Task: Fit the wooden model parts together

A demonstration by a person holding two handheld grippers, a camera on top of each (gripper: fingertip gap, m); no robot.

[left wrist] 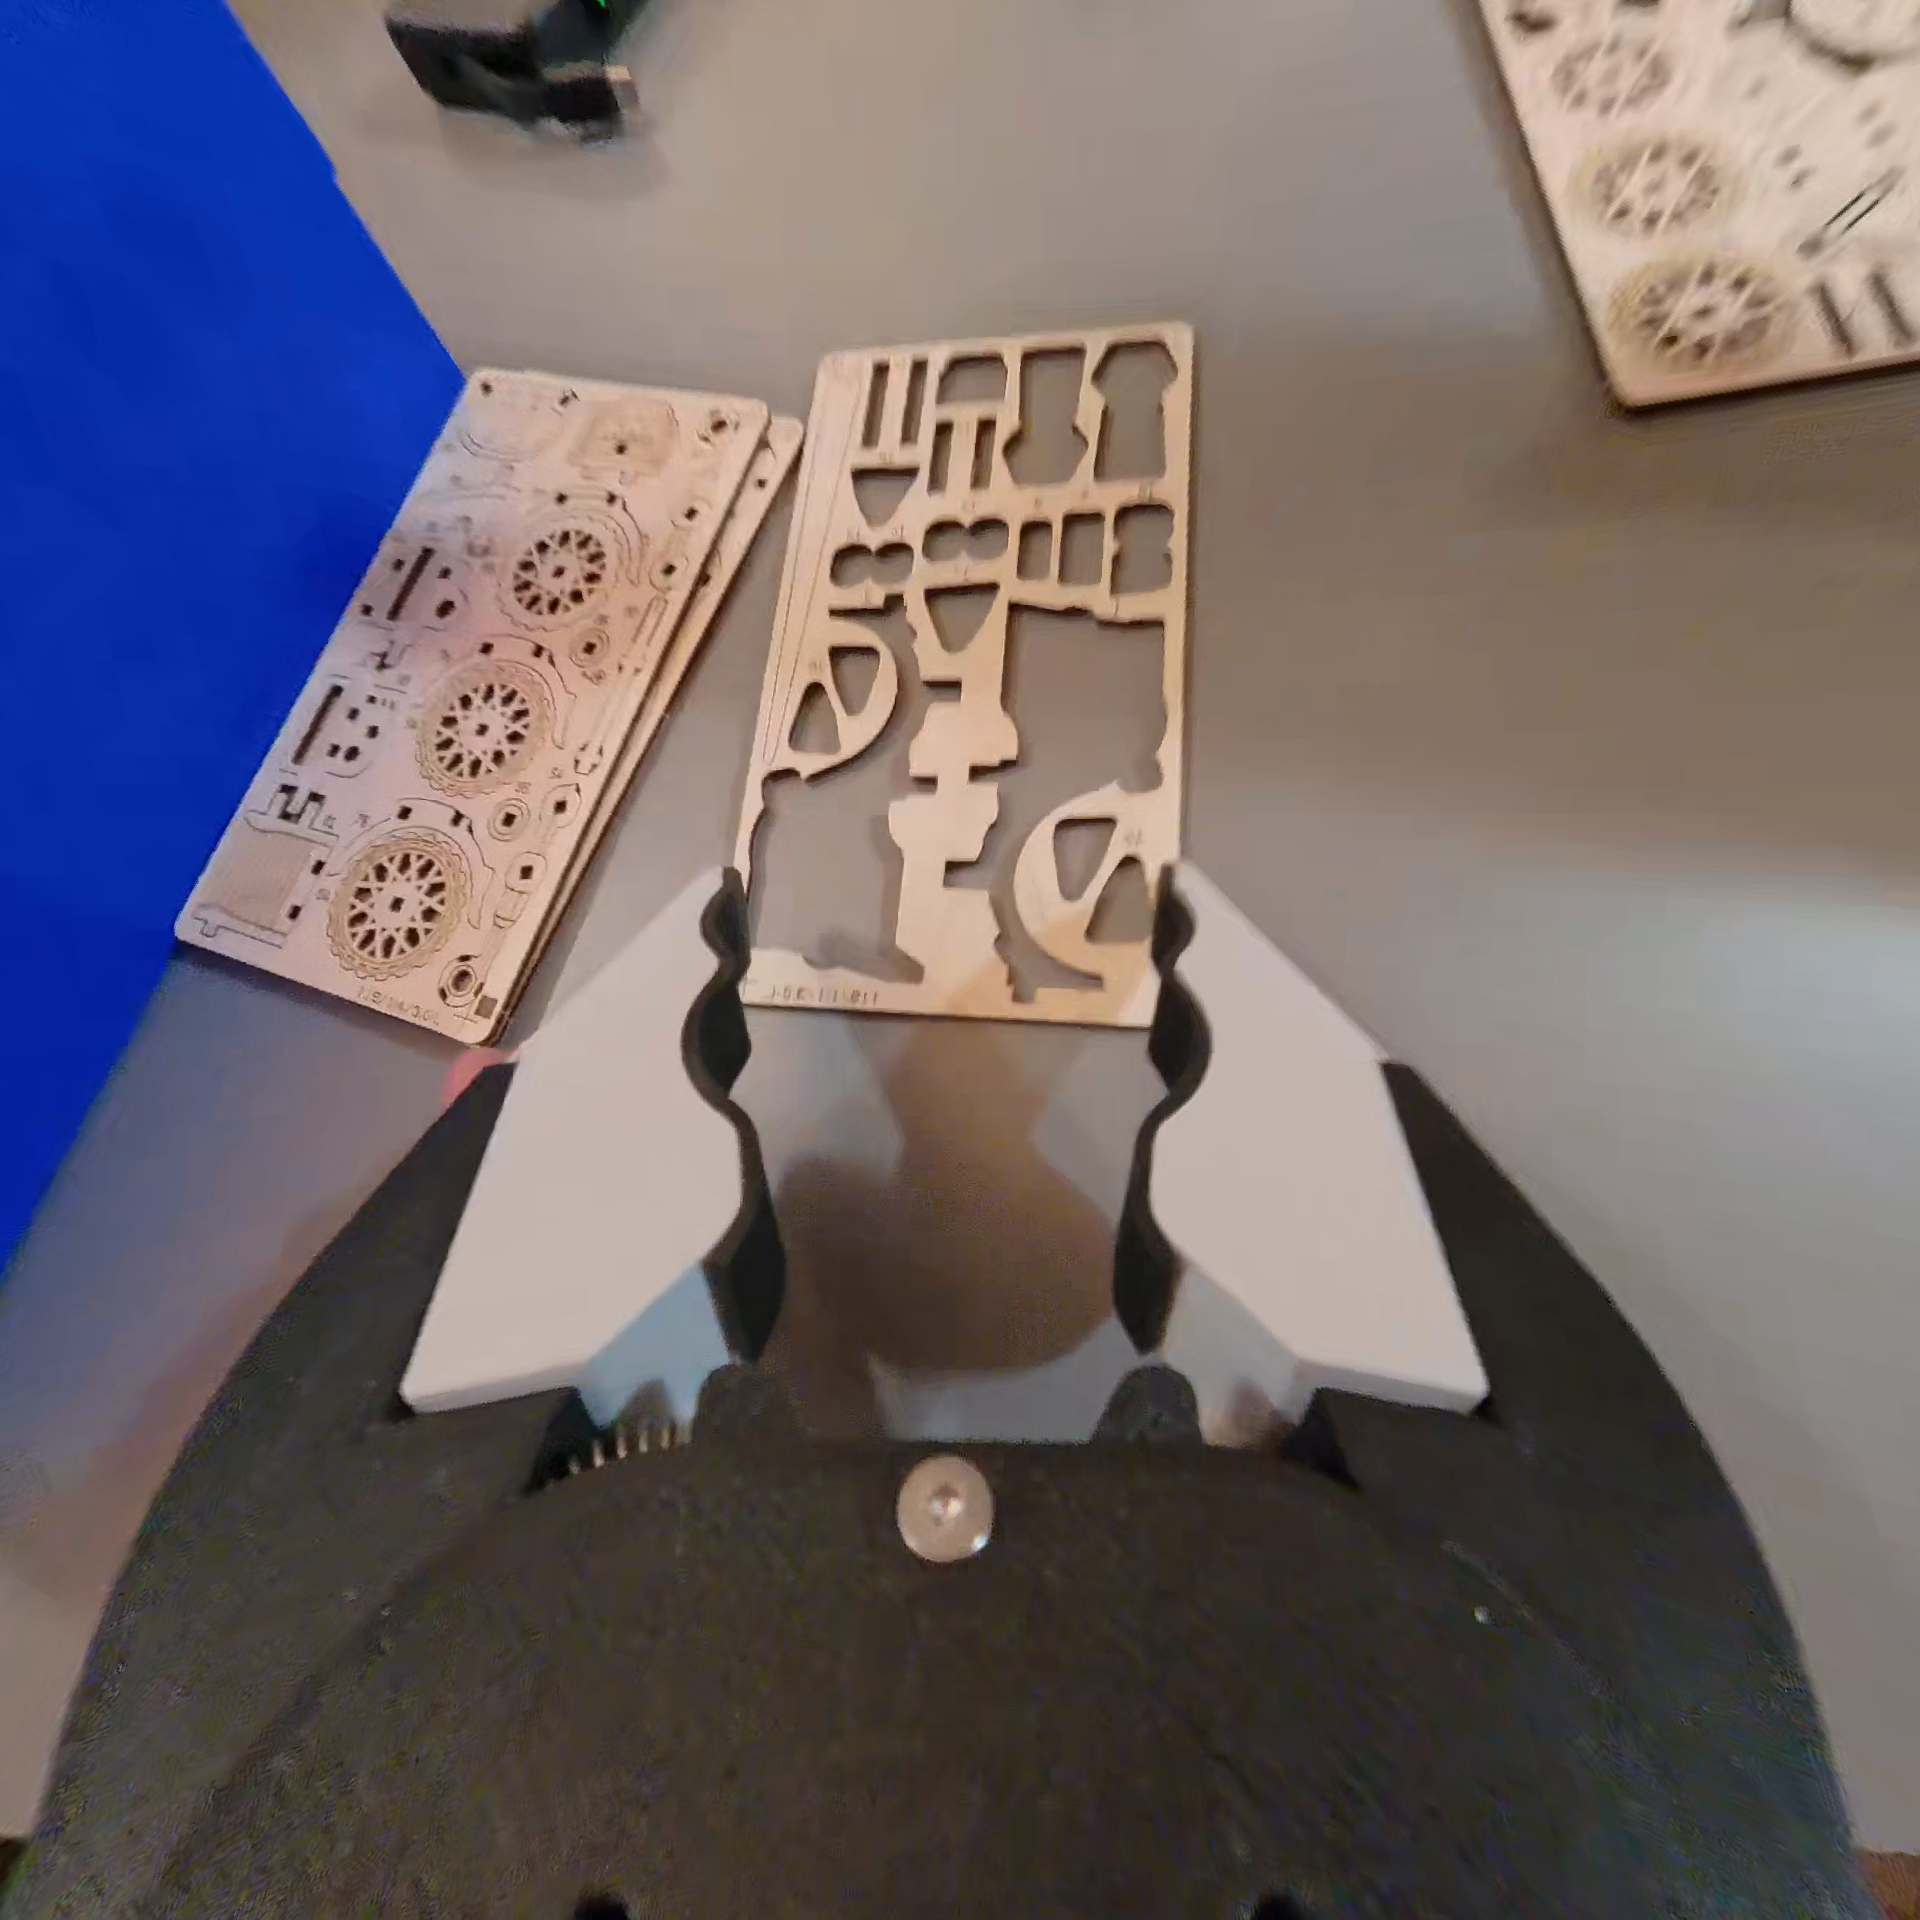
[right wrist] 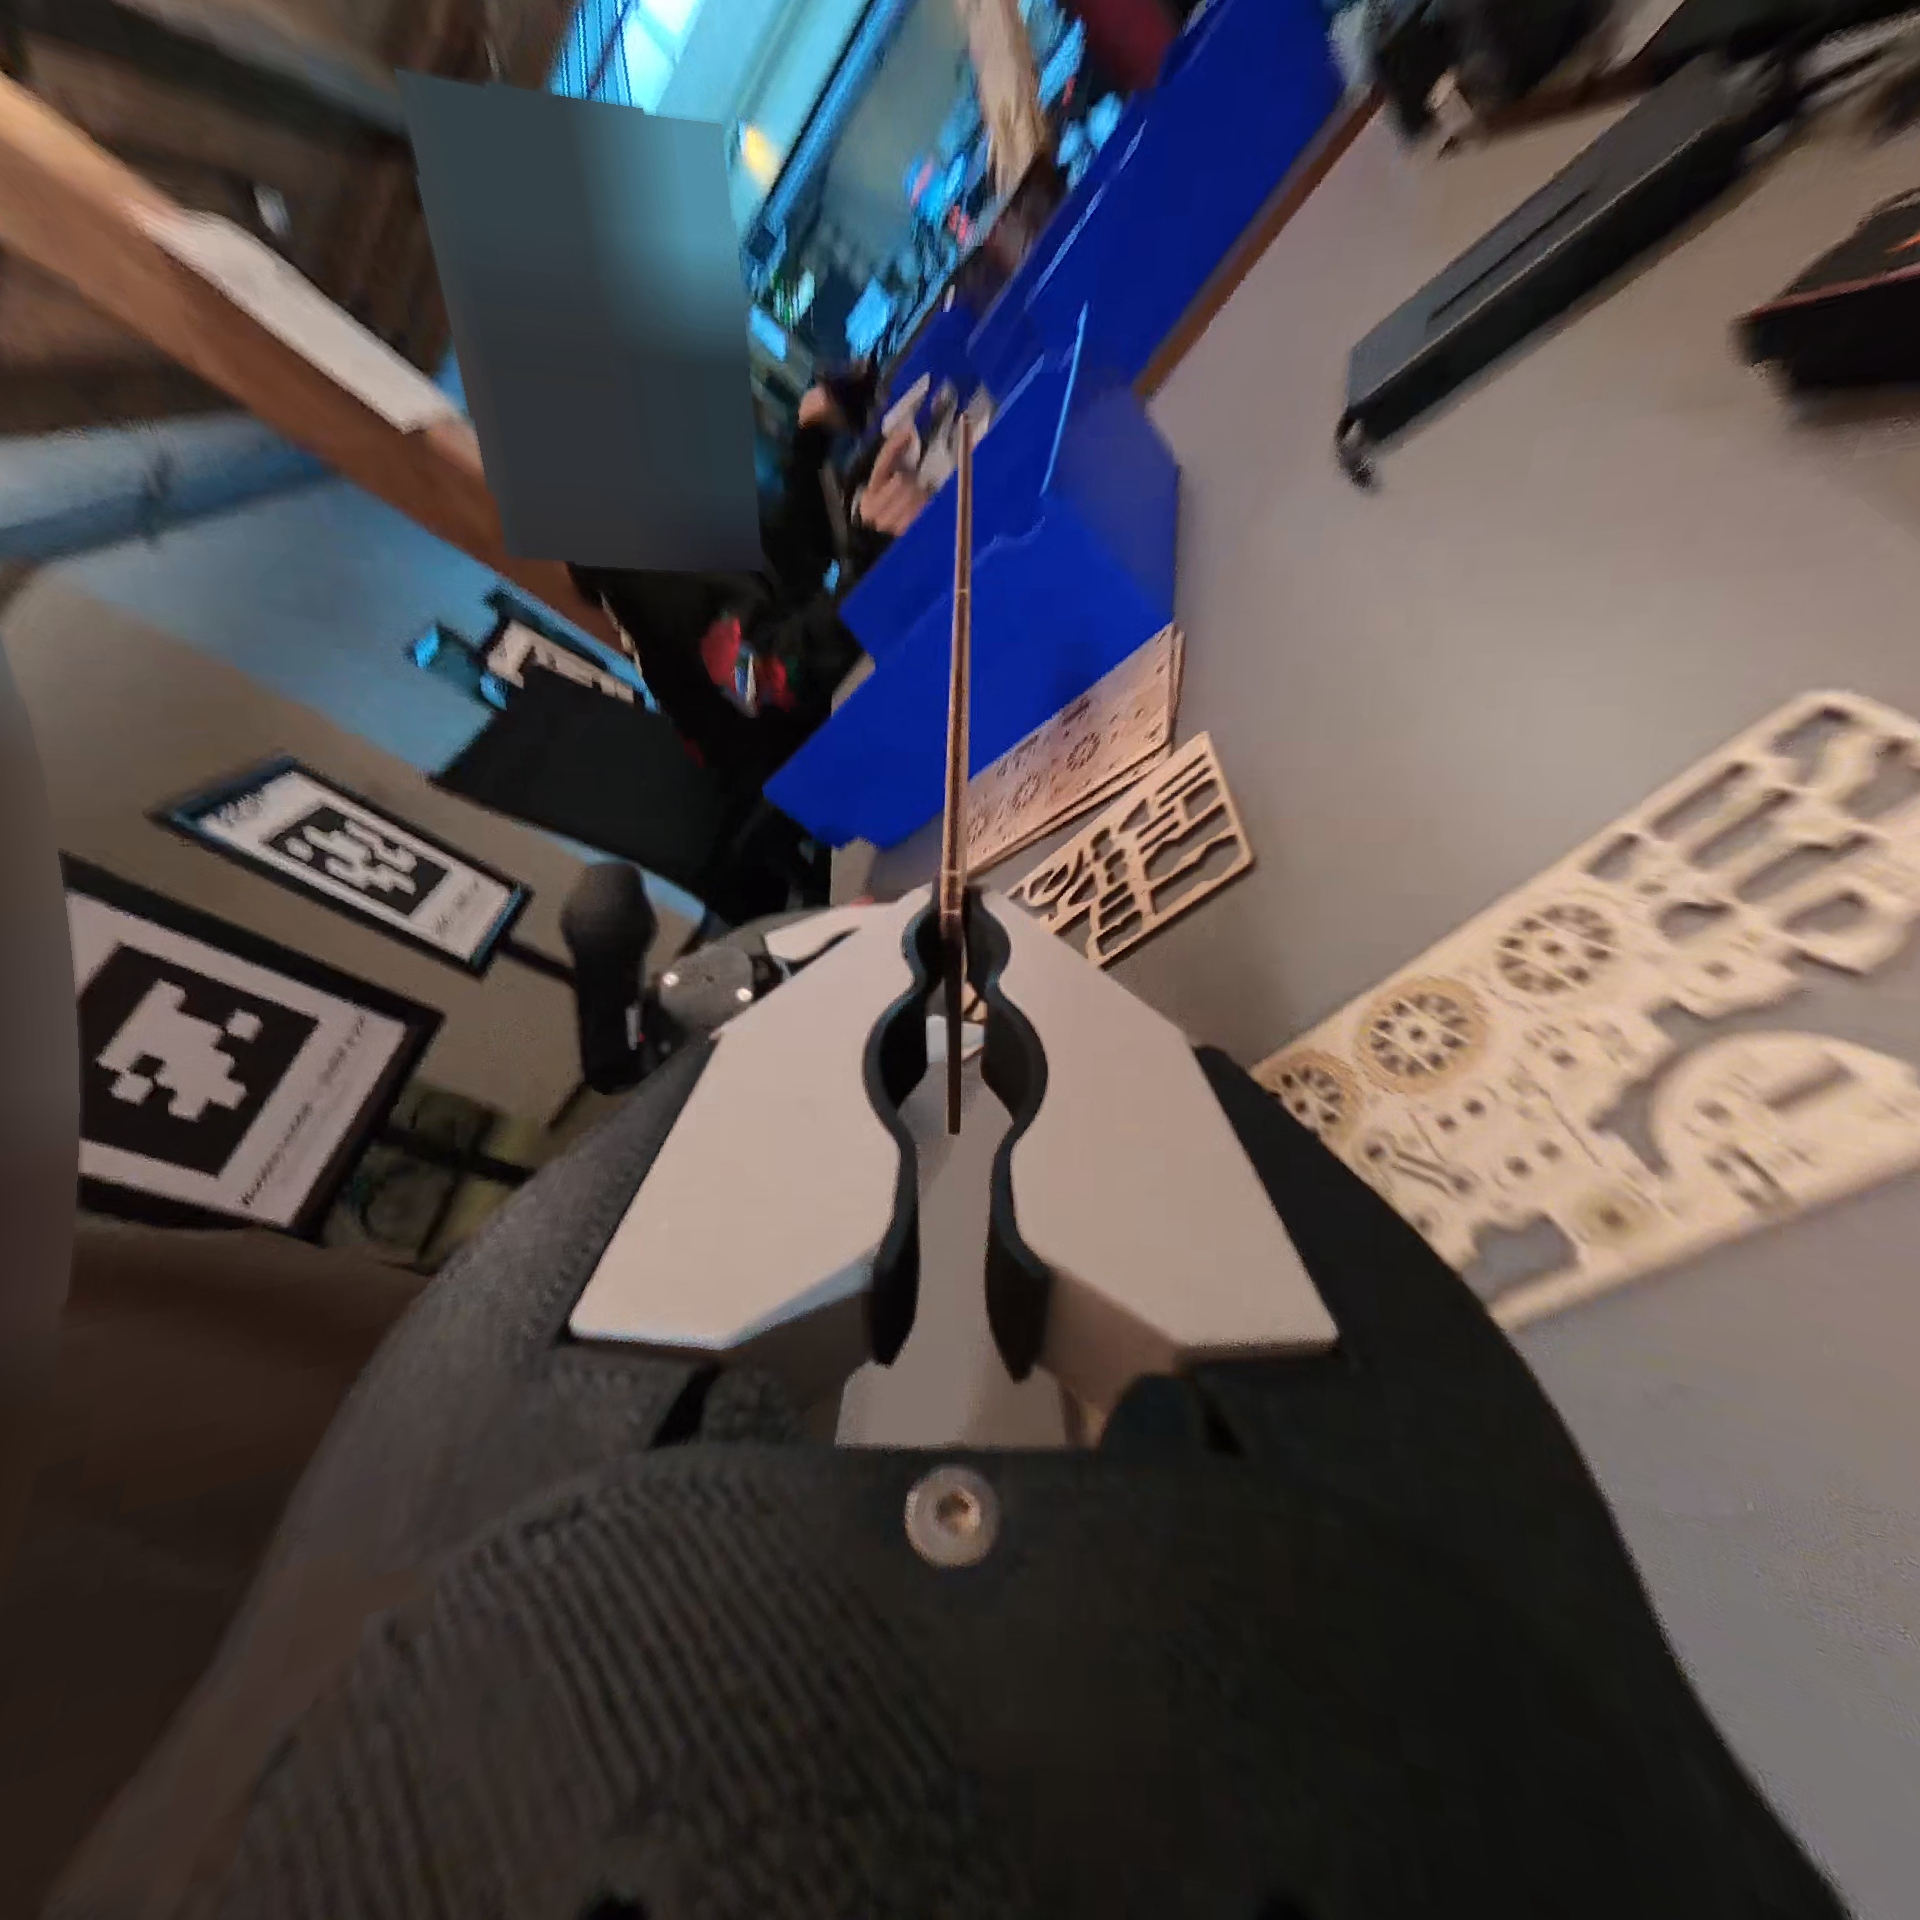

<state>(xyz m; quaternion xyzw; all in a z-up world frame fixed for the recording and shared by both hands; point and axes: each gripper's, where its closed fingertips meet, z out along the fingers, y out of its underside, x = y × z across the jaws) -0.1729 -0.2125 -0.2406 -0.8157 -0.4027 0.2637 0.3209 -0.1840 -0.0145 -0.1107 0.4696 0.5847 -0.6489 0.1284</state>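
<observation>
Edgewise, thin plywood piece (right wrist: 958,665), wavy black jaws

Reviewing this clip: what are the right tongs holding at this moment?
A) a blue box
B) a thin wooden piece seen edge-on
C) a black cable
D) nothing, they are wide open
B: the right tongs are closed on a thin wooden piece standing edge-on between them.
</observation>
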